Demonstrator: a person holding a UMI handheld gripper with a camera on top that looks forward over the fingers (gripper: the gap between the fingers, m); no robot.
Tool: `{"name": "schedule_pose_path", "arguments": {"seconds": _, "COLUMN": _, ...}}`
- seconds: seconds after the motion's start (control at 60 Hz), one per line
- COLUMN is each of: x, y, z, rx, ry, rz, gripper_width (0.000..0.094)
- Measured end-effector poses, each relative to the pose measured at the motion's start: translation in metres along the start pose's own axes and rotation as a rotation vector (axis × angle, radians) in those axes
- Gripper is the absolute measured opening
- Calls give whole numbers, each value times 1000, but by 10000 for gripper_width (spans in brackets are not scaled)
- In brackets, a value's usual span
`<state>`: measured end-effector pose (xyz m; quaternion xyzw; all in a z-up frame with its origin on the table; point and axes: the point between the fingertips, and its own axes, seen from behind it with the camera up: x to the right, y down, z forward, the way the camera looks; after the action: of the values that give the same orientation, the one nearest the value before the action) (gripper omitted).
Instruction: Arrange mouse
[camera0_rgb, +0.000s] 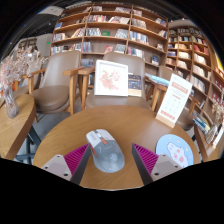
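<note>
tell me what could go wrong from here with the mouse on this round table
1. The mouse sits between the open tongs with a gap at each side; closing off-centre could push it sideways rather than grip it.
2. Its rounded, glossy-looking shell might slip out of the pads when squeezed.
3. A round coaster-like disc lies just right of the tongs on the table, and a swing that way could knock it.

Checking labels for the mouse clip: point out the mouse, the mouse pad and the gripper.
mouse (106, 153): gripper view, on the middle of its grey back, between the fingers.
mouse pad (176, 151): gripper view, on its round printed face, on the table beyond the right finger.
gripper (108, 160): gripper view, midway between the pink-padded fingertips, open.
</note>
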<state>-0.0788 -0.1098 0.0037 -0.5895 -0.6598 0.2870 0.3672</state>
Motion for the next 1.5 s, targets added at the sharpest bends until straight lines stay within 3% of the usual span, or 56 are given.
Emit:
{"name": "schedule_pose_path", "arguments": {"seconds": 0.417, "x": 20, "y": -12, "z": 42, "rx": -34, "ry": 26, "rz": 39, "gripper_width": 830}}
{"name": "schedule_pose_path", "arguments": {"seconds": 0.517, "x": 14, "y": -12, "z": 43, "rx": -38, "ry": -3, "rz": 61, "gripper_width": 699}}
{"name": "schedule_pose_path", "arguments": {"seconds": 0.55, "x": 9, "y": -12, "z": 44, "rx": -40, "ry": -21, "rz": 63, "gripper_width": 590}}
{"name": "schedule_pose_path", "arguments": {"seconds": 0.567, "x": 7, "y": -12, "z": 44, "rx": -42, "ry": -31, "rz": 67, "gripper_width": 485}}
{"name": "schedule_pose_path", "arguments": {"seconds": 0.667, "x": 12, "y": -11, "z": 40, "rx": -57, "ry": -14, "rz": 75, "gripper_width": 442}}
{"name": "schedule_pose_path", "arguments": {"seconds": 0.883, "x": 43, "y": -72, "z": -19, "rx": 68, "ry": -45, "rz": 68, "gripper_width": 437}}
{"name": "schedule_pose_path", "arguments": {"seconds": 1.05, "x": 134, "y": -103, "z": -50, "rx": 116, "ry": 31, "rz": 75, "gripper_width": 437}}
{"name": "schedule_pose_path", "arguments": {"seconds": 1.267, "x": 239, "y": -50, "z": -37, "rx": 37, "ry": 137, "rz": 138, "gripper_width": 436}}
{"name": "schedule_pose_path", "arguments": {"seconds": 1.5, "x": 259, "y": 29, "z": -3, "rx": -65, "ry": 131, "rz": 183, "gripper_width": 437}}
